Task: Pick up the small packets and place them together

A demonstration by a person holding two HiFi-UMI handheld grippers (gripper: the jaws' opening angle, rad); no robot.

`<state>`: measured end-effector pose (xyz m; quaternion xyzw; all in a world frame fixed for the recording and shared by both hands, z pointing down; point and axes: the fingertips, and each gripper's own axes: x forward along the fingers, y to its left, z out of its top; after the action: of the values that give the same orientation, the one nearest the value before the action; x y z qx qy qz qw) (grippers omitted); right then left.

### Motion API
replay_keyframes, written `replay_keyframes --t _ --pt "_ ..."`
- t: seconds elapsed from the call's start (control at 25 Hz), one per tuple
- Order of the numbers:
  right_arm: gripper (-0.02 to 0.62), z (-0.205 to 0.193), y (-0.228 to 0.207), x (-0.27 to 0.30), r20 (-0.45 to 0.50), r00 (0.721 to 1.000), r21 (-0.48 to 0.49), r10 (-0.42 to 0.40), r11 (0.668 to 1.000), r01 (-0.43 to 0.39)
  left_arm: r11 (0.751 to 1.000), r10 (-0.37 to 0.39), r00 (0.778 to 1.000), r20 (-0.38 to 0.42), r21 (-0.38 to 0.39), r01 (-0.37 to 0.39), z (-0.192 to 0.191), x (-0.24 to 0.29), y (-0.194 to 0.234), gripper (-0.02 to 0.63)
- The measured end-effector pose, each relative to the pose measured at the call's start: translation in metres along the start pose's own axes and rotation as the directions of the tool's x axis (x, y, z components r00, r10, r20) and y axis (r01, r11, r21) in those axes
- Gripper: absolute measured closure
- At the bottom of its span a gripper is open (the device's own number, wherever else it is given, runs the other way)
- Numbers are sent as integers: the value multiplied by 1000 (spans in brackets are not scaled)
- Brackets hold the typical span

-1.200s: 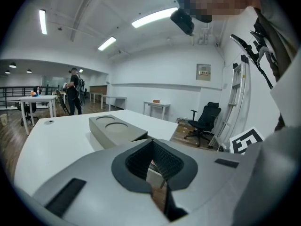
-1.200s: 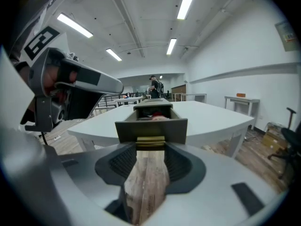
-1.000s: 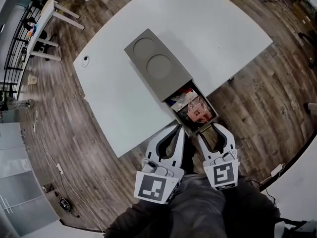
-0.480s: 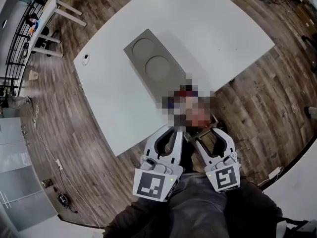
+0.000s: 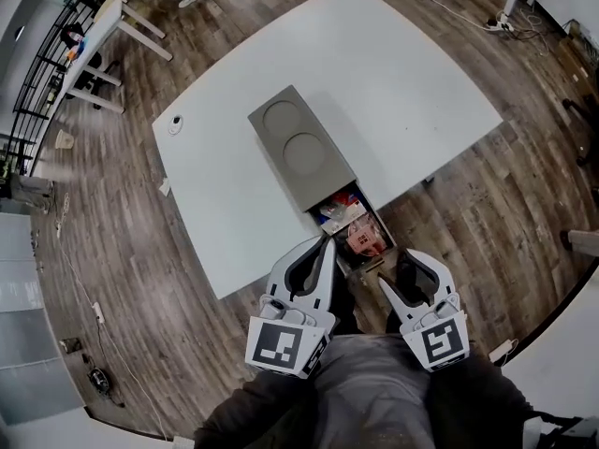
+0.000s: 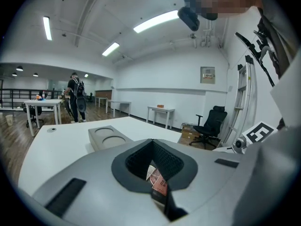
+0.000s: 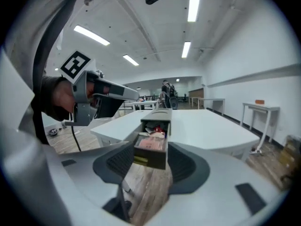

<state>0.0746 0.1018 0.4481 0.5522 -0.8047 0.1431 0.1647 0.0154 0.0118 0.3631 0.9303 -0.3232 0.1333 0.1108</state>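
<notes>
A grey box (image 5: 299,148) with two round recesses lies on the white table (image 5: 402,73). Its drawer (image 5: 367,262) is pulled out over the table's near edge and holds several small packets (image 5: 358,235), red and white ones on top. My left gripper (image 5: 324,241) is shut, its tips just left of the drawer, and packets (image 6: 159,182) show through the gap below them. My right gripper (image 5: 418,262) is just right of the drawer front; its jaws are opening. In the right gripper view the drawer front (image 7: 150,155) stands between the pads (image 7: 117,161) without touching them.
Wooden floor (image 5: 468,195) surrounds the table. A small round object (image 5: 175,123) sits at the table's far left corner. Other desks (image 5: 112,17) stand at the upper left, and an office chair (image 6: 211,124) and a distant person (image 6: 75,95) show in the left gripper view.
The right gripper has drawn back a little from the drawer front and its jaws stand wider. The head view has shifted, so the table looks smaller. The left gripper stays beside the drawer.
</notes>
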Motion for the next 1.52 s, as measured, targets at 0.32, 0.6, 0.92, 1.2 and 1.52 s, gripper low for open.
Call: replay_keyframes --t 0.32,0.6,0.92,1.2,1.52 --pt "368 59 31 27 -110 957 -323 269 901 -291 995 98 982 161 -29 -94 68 -28 -7 603" --pt "368 58 42 35 -177 908 -405 379 813 -418 979 202 957 208 -56 -194 71 -43 -16 603" --pt "368 43 38 47 -275 869 -494 411 715 -495 939 340 919 198 -131 -319 60 -58 -7 603" --pt "368 6 28 80 -511 774 -475 374 628 -616 926 362 915 176 -177 -333 50 -45 31 603" --pt "369 -6 17 97 -683 671 -438 290 573 -693 919 361 920 154 -228 -322 42 -26 75 603"
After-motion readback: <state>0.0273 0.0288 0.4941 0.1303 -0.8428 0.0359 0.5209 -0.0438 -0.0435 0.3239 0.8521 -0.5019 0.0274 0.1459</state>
